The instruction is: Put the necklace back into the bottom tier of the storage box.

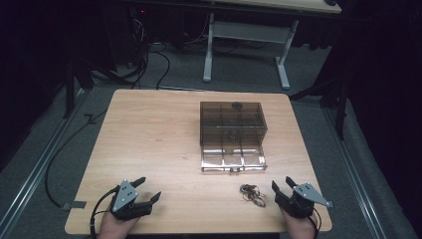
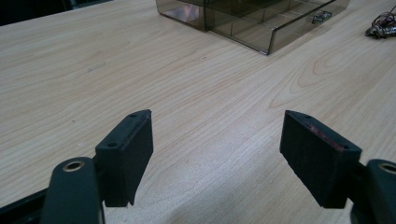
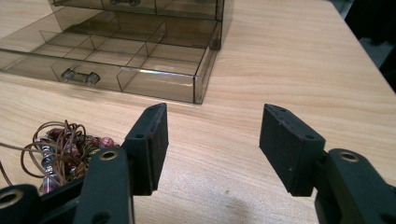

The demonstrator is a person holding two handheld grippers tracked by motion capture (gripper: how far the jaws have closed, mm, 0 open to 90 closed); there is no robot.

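Dim room with dark surroundings, the table point(image 1: 164, 139) evenly lit from above, soft shadows, slight blur

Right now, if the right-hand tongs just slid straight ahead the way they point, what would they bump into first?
Probably the front right corner of the pulled-out drawer of the smoky plastic box. The right tongs stand open over bare table, and the beaded cord lies off to their left.

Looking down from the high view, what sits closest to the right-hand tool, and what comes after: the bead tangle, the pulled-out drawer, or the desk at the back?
From the right tool:
1. Tangled brown cord with beads, just beside it.
2. Open drawer of the smoky clear plastic box, mid-table.
3. White-legged desk, beyond the table.
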